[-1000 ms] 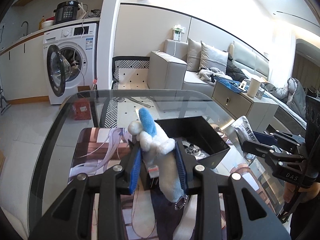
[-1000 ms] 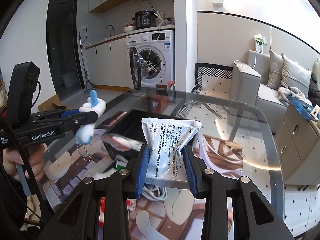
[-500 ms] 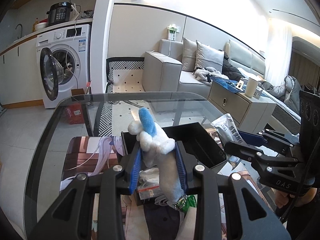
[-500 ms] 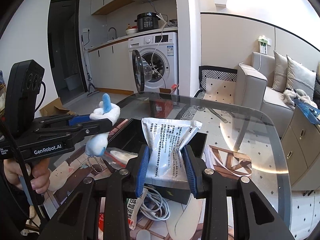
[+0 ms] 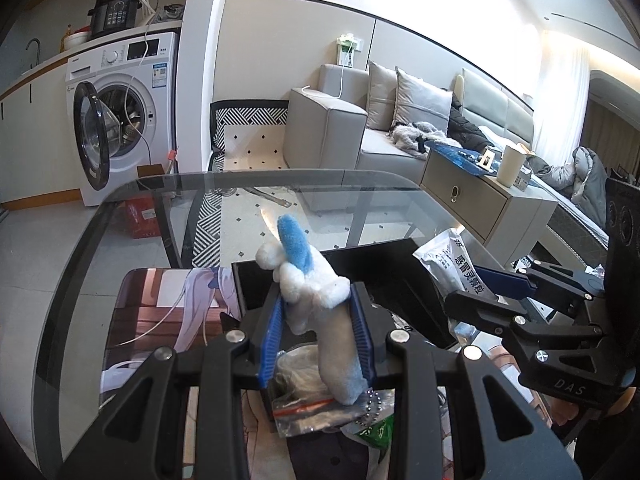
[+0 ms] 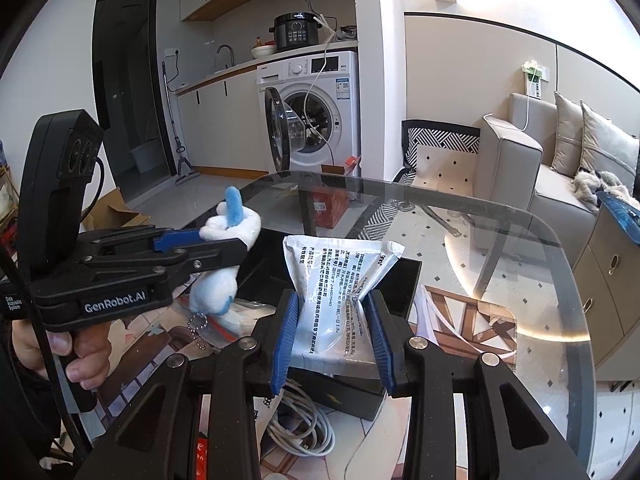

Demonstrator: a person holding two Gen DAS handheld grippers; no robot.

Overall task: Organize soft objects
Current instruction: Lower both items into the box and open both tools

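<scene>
Blue-padded left gripper (image 5: 318,330) was clamped on a white-and-blue plush toy (image 5: 316,296); right gripper (image 6: 334,334) pinched a white printed sachet (image 6: 336,280) above the black box (image 6: 404,280).

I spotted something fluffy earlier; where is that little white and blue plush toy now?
The white and blue plush toy is clamped in the left gripper, held above the black box on the glass table, left of the white printed packet.

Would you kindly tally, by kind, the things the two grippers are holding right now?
Plush toy, in the left gripper: 1
Printed sachet, in the right gripper: 1
Total: 2
</scene>
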